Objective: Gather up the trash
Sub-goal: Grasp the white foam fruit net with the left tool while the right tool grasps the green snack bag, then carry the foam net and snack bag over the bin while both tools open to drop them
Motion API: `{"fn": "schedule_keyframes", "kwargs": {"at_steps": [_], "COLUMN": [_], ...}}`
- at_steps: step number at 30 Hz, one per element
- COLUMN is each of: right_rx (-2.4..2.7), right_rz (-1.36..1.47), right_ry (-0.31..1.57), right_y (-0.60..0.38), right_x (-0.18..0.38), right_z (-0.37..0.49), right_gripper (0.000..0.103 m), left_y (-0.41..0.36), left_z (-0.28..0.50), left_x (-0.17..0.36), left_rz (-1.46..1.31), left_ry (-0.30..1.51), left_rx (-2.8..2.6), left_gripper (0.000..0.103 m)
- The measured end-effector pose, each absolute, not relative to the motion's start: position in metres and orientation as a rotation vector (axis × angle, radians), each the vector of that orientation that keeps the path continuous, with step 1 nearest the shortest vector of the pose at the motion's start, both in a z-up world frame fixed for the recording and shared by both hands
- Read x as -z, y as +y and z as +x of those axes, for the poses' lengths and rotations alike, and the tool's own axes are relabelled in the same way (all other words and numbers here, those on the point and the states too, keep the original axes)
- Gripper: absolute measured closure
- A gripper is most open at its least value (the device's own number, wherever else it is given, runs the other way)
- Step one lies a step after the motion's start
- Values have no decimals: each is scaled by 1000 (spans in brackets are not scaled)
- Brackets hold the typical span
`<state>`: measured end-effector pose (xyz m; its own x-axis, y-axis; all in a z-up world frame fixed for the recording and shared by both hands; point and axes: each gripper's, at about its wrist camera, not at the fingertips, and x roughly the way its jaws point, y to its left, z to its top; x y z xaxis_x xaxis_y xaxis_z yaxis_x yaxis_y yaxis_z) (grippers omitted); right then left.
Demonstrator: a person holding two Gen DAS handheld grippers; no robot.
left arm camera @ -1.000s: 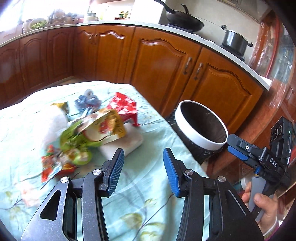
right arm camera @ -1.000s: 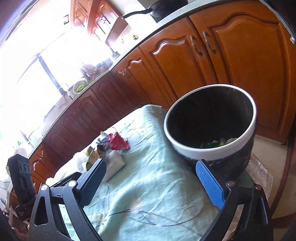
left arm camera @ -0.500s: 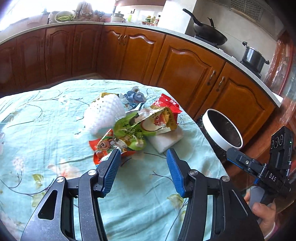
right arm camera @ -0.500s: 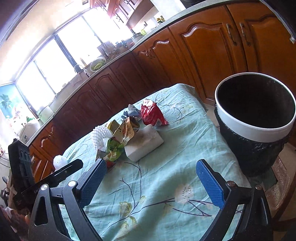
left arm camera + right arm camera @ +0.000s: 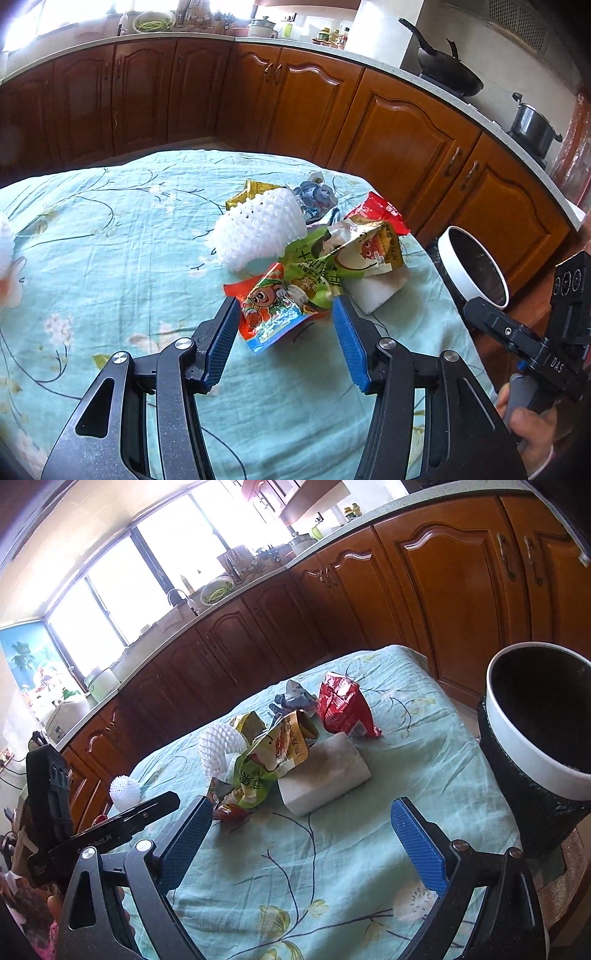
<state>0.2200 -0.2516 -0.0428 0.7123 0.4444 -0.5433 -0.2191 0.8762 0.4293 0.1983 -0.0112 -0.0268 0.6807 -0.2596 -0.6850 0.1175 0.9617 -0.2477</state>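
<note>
Brown wooden kitchen cabinets back a table under a pale green floral cloth. Left gripper, jaws parted, frames a red cartoon snack wrapper, apparently untouched. Beyond lie a white foam net and green wrapper. Right gripper gapes wide, empty. White-rimmed black bin stands rightmost.

place: home kitchen | evidence: wooden cabinets, wok on stove, sink faucet

The left gripper hangs parted over a red cartoon wrapper; white foam netting at twelve o'clock, bin at three.
</note>
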Motion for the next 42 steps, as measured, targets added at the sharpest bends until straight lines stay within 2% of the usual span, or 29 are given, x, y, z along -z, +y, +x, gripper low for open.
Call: {"fn": "schedule_keyframes", "kwargs": {"at_steps": [2, 6, 10, 14, 18, 20, 21, 22, 25, 26, 42], "right_rx": [-380, -392, -410, -415, -433, -444, -444, -445, -449, -452, -406], "right_rz": [345, 336, 324, 306, 292, 277, 269, 263, 257, 262, 335], "right_ry": [682, 683, 680, 698, 726, 744, 753, 758, 735, 726, 547], "right_y": [-249, -246, -239, -230, -220, -214, -212, -211, -213, -214, -274], "right_x": [40, 37, 36, 41, 48, 52, 55, 56, 55, 53, 2], "right_z": [229, 248, 267, 288, 307, 312, 313, 312, 302, 299, 233], "right_gripper": [7, 17, 27, 36, 51, 67, 83, 83, 84, 84, 86], "left_y": [-11, -10, -3, 0, -1, -2, -3, -5, -9, -10, -20], "left_z": [205, 228, 255, 277, 292, 295, 297, 298, 297, 295, 247], "left_x": [25, 23, 25, 31, 40, 46, 47, 48, 49, 48, -16], "left_rz": [-178, -150, -150, -157, -159, -158, -156, -152, -137, -124, -153], "left_ry": [791, 799, 817, 835, 857, 870, 872, 876, 873, 866, 704], "left_rx": [209, 196, 187, 192, 207, 218, 223, 233, 249, 250, 319], "left_gripper": [51, 51, 44, 44, 44, 46, 56, 72, 90, 93, 95]}}
